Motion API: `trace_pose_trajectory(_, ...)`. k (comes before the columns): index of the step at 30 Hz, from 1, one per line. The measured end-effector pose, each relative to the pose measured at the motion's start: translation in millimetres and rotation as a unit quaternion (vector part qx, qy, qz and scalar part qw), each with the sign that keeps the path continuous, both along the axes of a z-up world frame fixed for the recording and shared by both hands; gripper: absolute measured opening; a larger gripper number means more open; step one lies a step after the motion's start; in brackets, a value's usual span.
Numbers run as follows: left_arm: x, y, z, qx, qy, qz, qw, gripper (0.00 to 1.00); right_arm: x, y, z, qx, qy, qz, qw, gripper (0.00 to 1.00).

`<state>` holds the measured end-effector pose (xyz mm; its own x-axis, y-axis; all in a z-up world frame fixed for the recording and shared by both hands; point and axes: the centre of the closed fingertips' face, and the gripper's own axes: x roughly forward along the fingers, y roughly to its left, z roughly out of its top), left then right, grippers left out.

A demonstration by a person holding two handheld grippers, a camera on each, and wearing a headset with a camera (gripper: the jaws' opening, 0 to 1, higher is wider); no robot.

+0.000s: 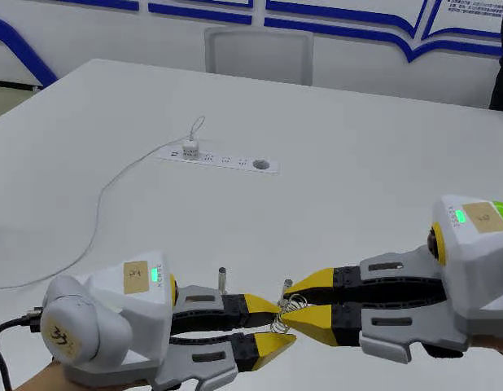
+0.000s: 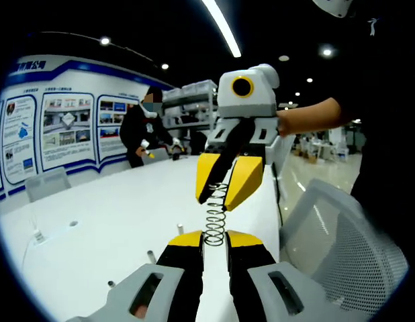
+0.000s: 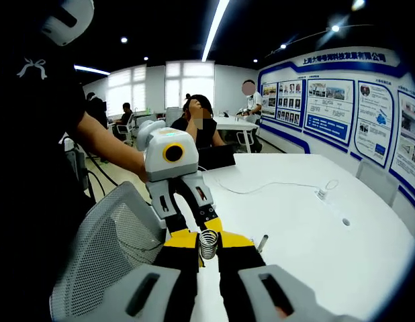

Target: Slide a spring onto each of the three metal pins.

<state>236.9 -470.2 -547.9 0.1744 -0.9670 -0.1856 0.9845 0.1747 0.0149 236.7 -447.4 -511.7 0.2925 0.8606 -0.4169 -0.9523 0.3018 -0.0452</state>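
Spring held above the tabletop between both tongs.
The spring [image 2: 215, 216] spans the gap between the two tips, well off the white tabletop [image 1: 333, 187]. The left tongs [image 2: 215, 239] are clenched on its near end, with the coil seated between the yellow tips. The right tongs [image 3: 208, 239] are clenched on the other end; in the right gripper view the coil appears end-on between their tips. In the head view the tips meet near the front edge, left tongs coming from the left and right tongs from the right. One upright pin [image 1: 222, 279] stands just left of the tips and another pin [image 1: 287, 285] just beyond the spring.
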Motion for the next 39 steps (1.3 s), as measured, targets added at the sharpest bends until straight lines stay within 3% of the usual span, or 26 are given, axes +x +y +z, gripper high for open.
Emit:
trace_pose_trajectory(6,5.9,4.8,-1.6,0.001,0.003,0.015,0.9999,0.22,6.9,-4.3,3.4,-0.003,-0.011,-0.012,0.9999,0.11)
trace_pose_trajectory(9,13.3,8.2,2.4,-0.008,-0.006,0.035,0.9994,0.31,13.9,-10.8,4.5,-0.002,-0.013,-0.029,0.9995,0.11)
trace_pose_trajectory(15,22.7,14.6,2.3,-0.008,-0.005,0.055,0.9984,0.36,22.8,-23.1,2.5,-0.006,-0.016,-0.053,0.9985,0.11)
trace_pose_trajectory(17,24.9,17.3,1.3,-0.010,0.004,0.060,0.9981,0.38,25.2,-27.1,1.2,-0.008,-0.017,-0.060,0.9980,0.11)
trace_pose_trajectory(23,32.1,23.5,1.8,-0.015,0.010,0.080,0.9966,0.43,32.6,-38.7,-3.4,-0.013,-0.019,-0.084,0.9962,0.11)
trace_pose_trajectory(25,34.0,25.6,0.2,-0.017,0.028,0.088,0.9956,0.46,35.5,-43.0,-4.6,-0.011,-0.017,-0.094,0.9954,0.11)
trace_pose_trajectory(26,35.0,26.5,0.3,-0.019,0.028,0.090,0.9954,0.49,37.4,-45.8,-5.6,-0.012,-0.018,-0.099,0.9949,0.11)
trace_pose_trajectory(33,42.7,36.1,0.2,-0.021,0.024,0.116,0.9927,0.59,50.4,-63.1,-10.8,-0.017,-0.018,-0.137,0.9903,0.11)
trace_pose_trajectory(35,43.8,40.3,-1.8,-0.015,0.016,0.124,0.9921,0.64,54.6,-69.0,-13.3,-0.021,-0.018,-0.150,0.9884,0.11)
trace_pose_trajectory(39,47.6,50.7,-7.5,-0.006,0.014,0.141,0.9900,0.69,59.8,-78.4,-15.2,-0.021,-0.016,-0.166,0.9857,0.11)
